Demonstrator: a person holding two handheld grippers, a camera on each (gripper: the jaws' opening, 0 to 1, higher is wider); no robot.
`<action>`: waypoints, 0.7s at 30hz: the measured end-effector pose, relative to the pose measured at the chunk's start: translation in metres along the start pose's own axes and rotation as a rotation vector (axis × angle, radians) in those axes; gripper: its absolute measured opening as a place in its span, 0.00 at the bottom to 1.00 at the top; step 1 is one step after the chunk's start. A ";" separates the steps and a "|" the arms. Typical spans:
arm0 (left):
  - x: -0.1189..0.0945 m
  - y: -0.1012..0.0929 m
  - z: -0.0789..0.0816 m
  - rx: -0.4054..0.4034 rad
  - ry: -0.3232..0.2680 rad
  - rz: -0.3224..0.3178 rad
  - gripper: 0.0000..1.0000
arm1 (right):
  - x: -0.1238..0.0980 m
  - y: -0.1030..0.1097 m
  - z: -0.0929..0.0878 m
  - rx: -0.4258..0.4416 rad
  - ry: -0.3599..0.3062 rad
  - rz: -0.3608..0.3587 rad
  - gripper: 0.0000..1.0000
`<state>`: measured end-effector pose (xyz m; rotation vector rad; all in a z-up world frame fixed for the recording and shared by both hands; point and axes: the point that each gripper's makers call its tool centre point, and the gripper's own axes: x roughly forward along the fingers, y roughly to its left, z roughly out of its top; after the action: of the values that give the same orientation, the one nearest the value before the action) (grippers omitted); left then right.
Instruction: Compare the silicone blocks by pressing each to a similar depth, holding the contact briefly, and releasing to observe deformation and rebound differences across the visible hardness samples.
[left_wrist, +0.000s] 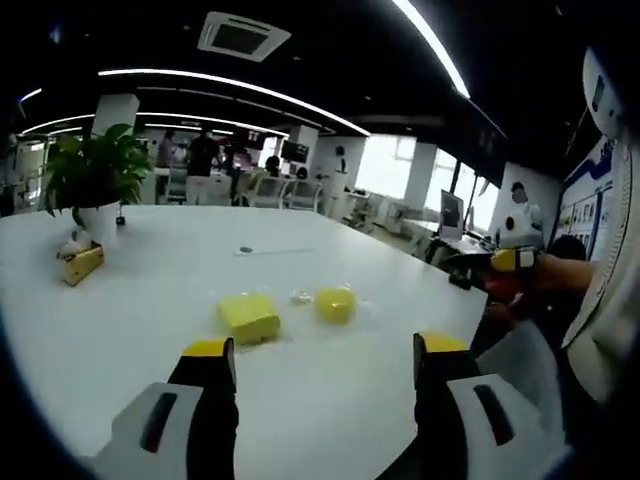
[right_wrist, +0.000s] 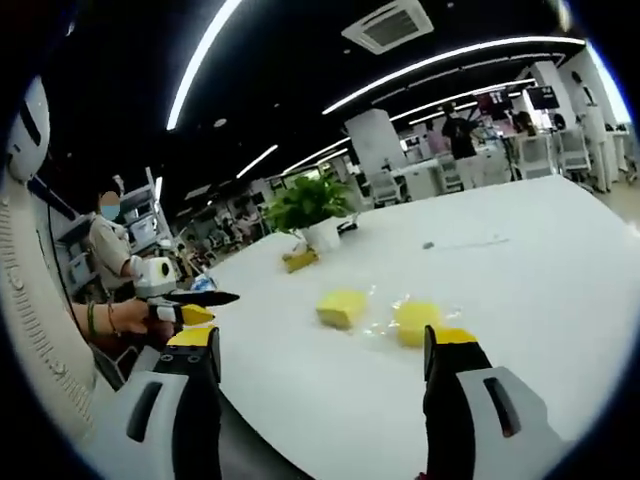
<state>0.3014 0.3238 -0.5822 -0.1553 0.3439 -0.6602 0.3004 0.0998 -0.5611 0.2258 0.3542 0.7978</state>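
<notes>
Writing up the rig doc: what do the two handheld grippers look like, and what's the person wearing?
Both the left gripper and the right gripper have two black jaws with yellow tips, on light grey bodies with dark oval slots. The person's sleeve is pale ribbed knit, with a dark band at the wrist.

Yellow silicone blocks (left_wrist: 249, 317) (both) on white table (left_wrist: 180, 260).

**Open-plan office around a large white table**

I see a broad white table (left_wrist: 330, 400) in a dim office. Near its far left corner stands a leafy potted plant (left_wrist: 95, 175) in a white pot. The ceiling is black, crossed by long curved light strips (left_wrist: 230, 90), with a square air vent (left_wrist: 243, 36). Bright windows (left_wrist: 385, 165) glow at the back, beyond white pillars (right_wrist: 375, 140), desks and chairs (right_wrist: 560, 150).
</notes>
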 end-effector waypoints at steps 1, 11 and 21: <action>-0.002 0.001 0.000 -0.006 -0.004 0.004 0.73 | -0.001 0.000 -0.002 -0.010 0.009 0.000 0.78; -0.012 0.004 0.003 -0.074 -0.045 0.034 0.77 | -0.010 -0.005 -0.011 -0.003 0.008 -0.033 0.84; 0.001 0.003 0.010 -0.219 -0.072 0.027 0.75 | -0.015 -0.011 -0.015 0.012 0.015 -0.038 0.83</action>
<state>0.3075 0.3253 -0.5739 -0.3818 0.3481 -0.5877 0.2922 0.0825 -0.5750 0.2238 0.3761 0.7609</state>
